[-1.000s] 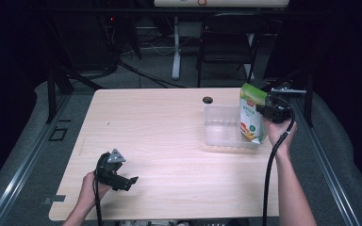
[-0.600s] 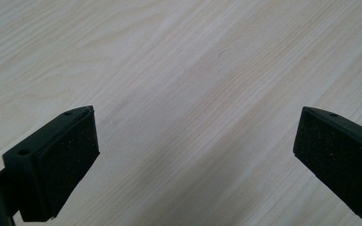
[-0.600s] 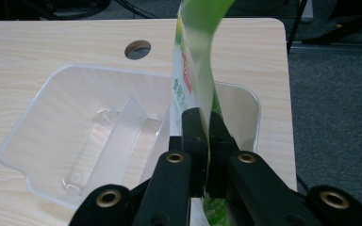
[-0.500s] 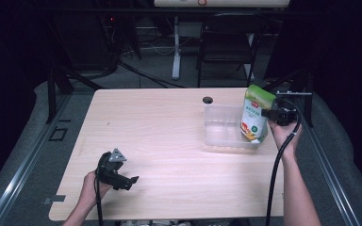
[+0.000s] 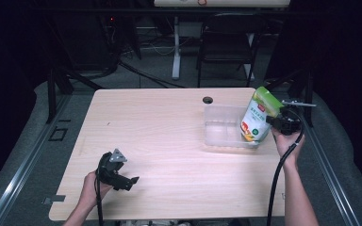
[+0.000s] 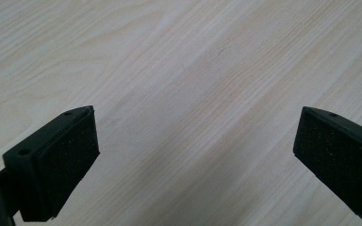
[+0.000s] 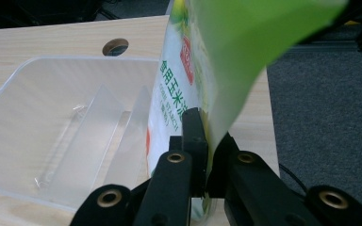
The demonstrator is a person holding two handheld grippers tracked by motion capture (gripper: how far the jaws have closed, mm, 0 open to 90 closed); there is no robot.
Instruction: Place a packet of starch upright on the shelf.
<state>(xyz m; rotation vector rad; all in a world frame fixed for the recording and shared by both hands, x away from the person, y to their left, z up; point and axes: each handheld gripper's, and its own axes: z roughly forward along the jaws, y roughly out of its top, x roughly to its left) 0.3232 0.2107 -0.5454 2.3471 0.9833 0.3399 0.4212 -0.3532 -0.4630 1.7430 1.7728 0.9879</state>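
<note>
While pinched in the right tool (image 5: 274,123): pouch (image 5: 256,117) tilted against clear bin (image 5: 221,134); left tool (image 5: 131,181) spread.

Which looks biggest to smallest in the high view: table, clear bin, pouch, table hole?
1. Table, by far the largest.
2. Clear bin.
3. Pouch, somewhat smaller than the bin; it is tilted, with its lower end in the bin, so part may be hidden.
4. Table hole, smallest.

The green-and-white plastic pouch (image 7: 202,70) bears a vertical column of green Chinese characters, beginning 食用玉米. Smaller print beside it and the white lettering on its red badge are too small to read.
</note>
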